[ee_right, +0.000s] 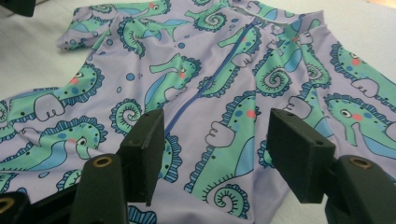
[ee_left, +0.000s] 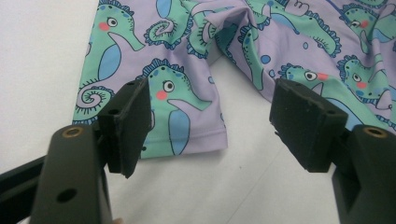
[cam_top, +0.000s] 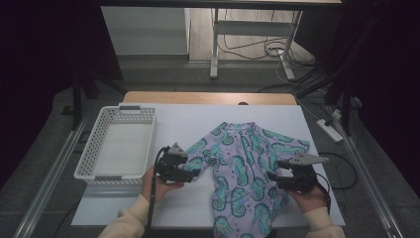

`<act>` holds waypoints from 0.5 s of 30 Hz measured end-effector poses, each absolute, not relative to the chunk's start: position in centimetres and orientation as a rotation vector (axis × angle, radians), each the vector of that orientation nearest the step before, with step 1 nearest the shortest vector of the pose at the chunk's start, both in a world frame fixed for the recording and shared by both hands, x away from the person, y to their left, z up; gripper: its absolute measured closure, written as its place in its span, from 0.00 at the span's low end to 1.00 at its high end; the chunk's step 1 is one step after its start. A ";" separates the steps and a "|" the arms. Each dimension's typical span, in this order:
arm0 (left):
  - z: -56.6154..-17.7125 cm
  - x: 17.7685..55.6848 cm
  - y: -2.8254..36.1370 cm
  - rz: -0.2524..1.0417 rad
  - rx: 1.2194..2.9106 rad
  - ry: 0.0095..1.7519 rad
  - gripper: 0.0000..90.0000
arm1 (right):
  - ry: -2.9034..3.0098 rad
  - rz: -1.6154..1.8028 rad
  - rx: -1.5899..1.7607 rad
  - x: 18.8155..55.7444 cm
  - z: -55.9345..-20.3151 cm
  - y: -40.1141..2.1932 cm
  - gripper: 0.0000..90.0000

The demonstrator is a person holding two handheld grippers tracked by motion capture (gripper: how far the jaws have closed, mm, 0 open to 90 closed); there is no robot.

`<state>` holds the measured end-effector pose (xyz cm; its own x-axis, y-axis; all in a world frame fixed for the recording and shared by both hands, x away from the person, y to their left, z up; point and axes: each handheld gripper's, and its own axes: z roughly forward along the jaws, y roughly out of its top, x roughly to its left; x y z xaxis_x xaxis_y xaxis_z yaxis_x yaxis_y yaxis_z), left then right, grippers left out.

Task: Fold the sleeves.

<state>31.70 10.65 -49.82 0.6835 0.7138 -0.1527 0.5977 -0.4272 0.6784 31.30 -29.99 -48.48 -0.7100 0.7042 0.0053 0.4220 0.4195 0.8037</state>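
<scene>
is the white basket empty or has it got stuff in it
Empty: in the high view the white perforated plastic basket shows only its bare floor, while the lilac seahorse-print garment lies beside it on the table.

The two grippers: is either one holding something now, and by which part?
Nothing is held. The left gripper stands open over the garment's sleeve cuff; the right gripper is open above its front.

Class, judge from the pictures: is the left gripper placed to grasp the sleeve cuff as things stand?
Probably yes. The left gripper stands open with the sleeve cuff lying flat on the table between its jaws, and nothing blocks the way.
</scene>
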 end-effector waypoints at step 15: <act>-50.3 33.2 11.5 0.233 2.074 1.133 0.29 | 2.387 1.164 0.925 31.4 -48.9 -29.1 0.42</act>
<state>33.18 11.48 -50.32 0.5921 0.7846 -0.1837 0.6484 -0.3285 0.6868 31.38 -29.12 -48.91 -0.7357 0.6772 -0.0090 0.4099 0.4558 0.7901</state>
